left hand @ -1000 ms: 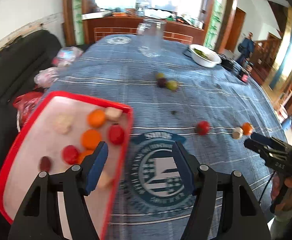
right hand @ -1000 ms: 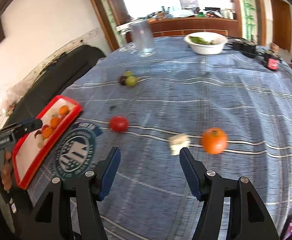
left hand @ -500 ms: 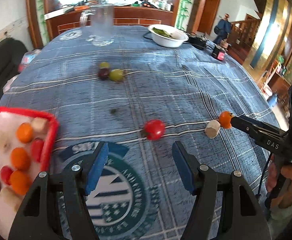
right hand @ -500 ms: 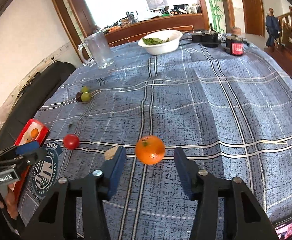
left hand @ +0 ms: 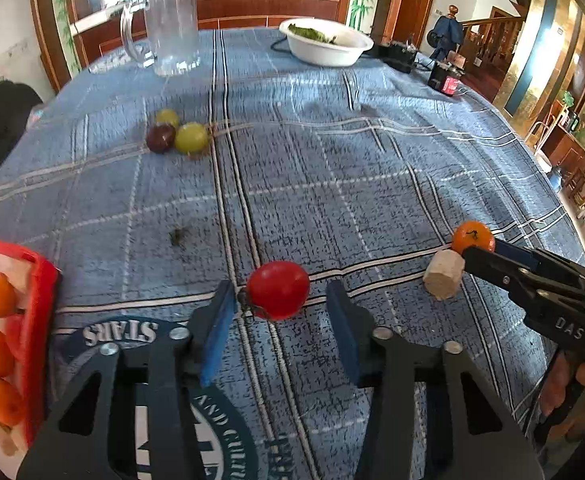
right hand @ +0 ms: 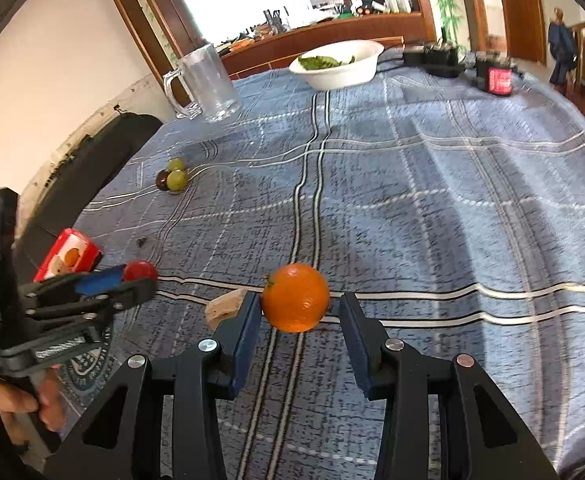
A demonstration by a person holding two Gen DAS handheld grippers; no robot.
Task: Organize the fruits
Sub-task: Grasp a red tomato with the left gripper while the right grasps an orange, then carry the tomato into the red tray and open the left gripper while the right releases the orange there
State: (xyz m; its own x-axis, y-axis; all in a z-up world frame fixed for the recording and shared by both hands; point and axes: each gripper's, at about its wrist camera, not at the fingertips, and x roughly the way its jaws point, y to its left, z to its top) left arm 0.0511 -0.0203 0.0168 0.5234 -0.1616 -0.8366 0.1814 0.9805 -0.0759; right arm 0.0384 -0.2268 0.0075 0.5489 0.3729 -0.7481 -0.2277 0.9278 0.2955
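My left gripper [left hand: 278,300] is open with a red tomato [left hand: 278,289] lying on the blue cloth between its fingertips. My right gripper [right hand: 298,310] is open around a small orange [right hand: 295,297] that rests on the cloth. A pale beige chunk [left hand: 443,280] lies just left of the orange. Three grapes [left hand: 176,136], two green and one dark, sit farther back. The red tray [left hand: 40,320] with several orange and red fruits is at the left edge. The left gripper also shows in the right wrist view [right hand: 132,280].
A glass mug [left hand: 172,24] and a white bowl of greens [left hand: 326,42] stand at the far side of the table. A small red-and-black device [left hand: 446,80] sits at the back right. A dark sofa [right hand: 104,152] lies along the left.
Both grippers moved forward. The left swung right from over the tray to the tomato. The right came up to the orange, which is now between its fingers.
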